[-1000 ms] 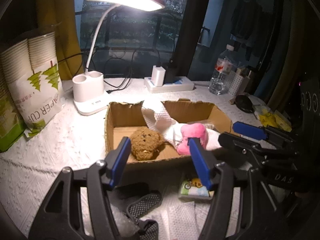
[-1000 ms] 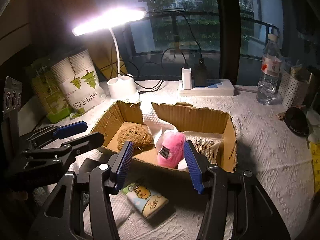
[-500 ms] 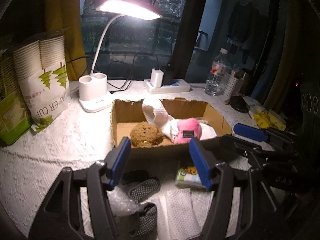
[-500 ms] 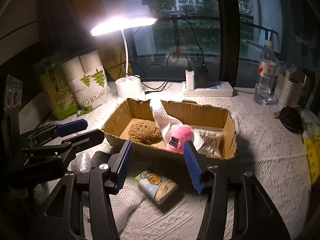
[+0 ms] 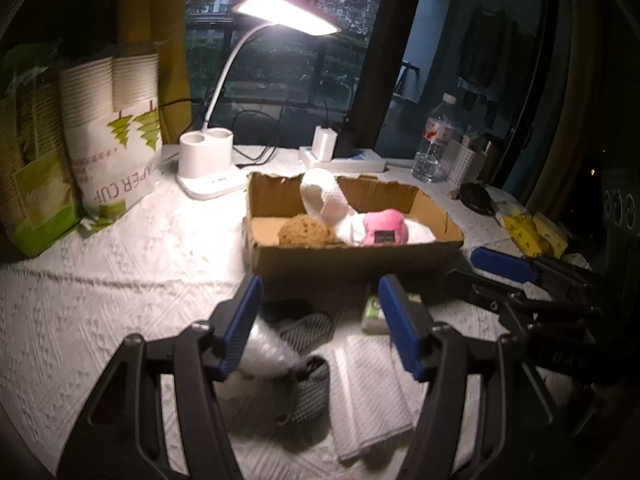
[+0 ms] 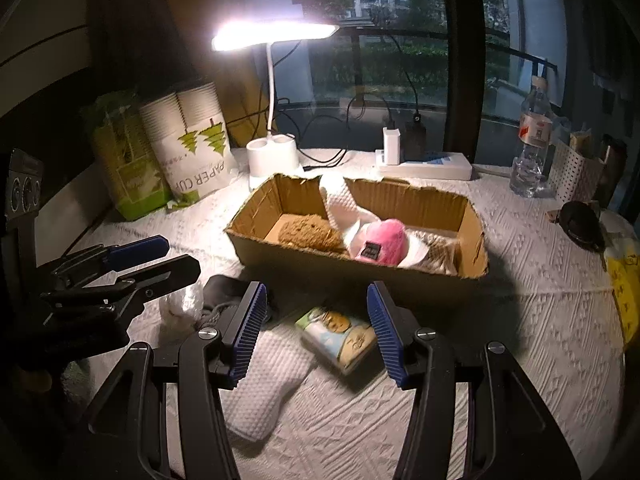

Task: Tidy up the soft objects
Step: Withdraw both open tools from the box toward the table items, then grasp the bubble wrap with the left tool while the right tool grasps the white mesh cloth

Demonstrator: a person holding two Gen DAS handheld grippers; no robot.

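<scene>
White embossed cloth covers the table (image 6: 500, 320), lit by a desk lamp (image 6: 276, 34) at the far edge before a dark window.

The task's things fall into two lots. Already in the cardboard box (image 6: 360, 276), which stands mid-table, are a brown fuzzy toy (image 6: 308, 234) at its left end, a pink plush (image 6: 382, 242) beside it, a white textured cloth (image 6: 340, 204) draped over the back wall, and something pale and patterned at the right end that I cannot make out. Left on the table, along the box's near wall, are a small printed tissue pack (image 6: 340, 334), a folded white towel (image 6: 260, 384), a dark mesh slipper (image 5: 306, 360) with a black piece beside it, and a crinkled clear bag (image 6: 180, 306). By my reckoning the sorting is about half done, with the near-edge group left to go in.

Both tongs stand half open and empty: the right gripper (image 6: 316, 324) hangs above the tissue pack, the left gripper (image 5: 320, 320) above the slipper and bag.

Round the far edge stand a sleeve of paper cups (image 6: 192, 148), a power strip (image 6: 424, 166) and a water bottle (image 6: 530, 148).
</scene>
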